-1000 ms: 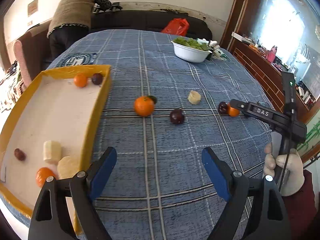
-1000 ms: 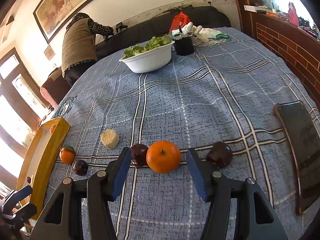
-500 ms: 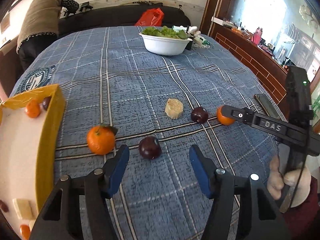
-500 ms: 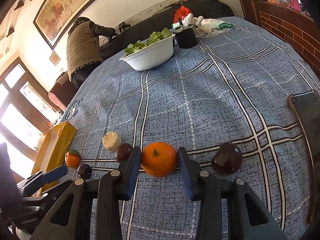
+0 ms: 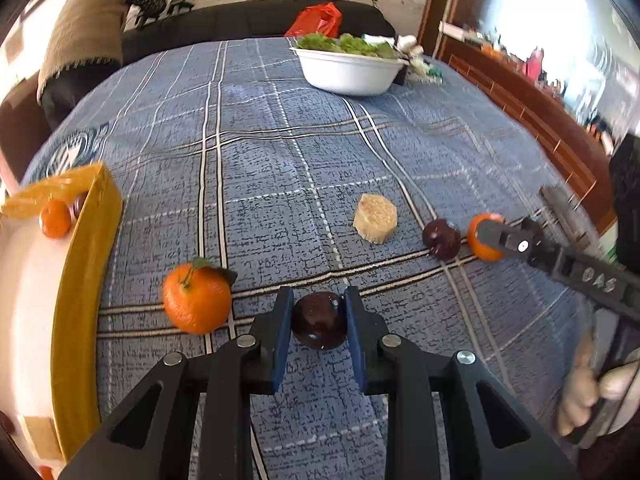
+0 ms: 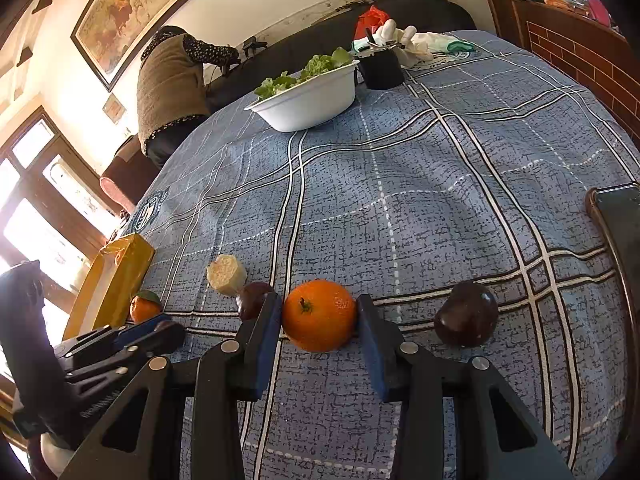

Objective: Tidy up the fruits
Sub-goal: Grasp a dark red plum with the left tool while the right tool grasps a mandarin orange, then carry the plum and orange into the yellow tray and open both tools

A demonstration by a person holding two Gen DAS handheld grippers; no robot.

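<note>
1. Blue checked tablecloth (image 5: 280, 168) covers the table and carries all loose fruit; a white bowl of greens (image 5: 348, 70) stands near its far edge.
2. Left gripper (image 5: 319, 320): both blue pads press the sides of a dark plum (image 5: 319, 322) that rests on the cloth near the near edge; clenched on it.
3. A leafed orange (image 5: 196, 298) lies just left of that plum, beside the yellow tray (image 5: 80, 280) at the left edge.
4. Right gripper (image 6: 319, 320): the pads flank a second orange (image 6: 319, 315), touching or nearly touching its sides; whether it is gripped cannot be told.
5. A pale fruit chunk (image 6: 226, 274) and another plum (image 6: 254, 298) lie left of it; a third plum (image 6: 466, 319) lies apart to its right.
</note>
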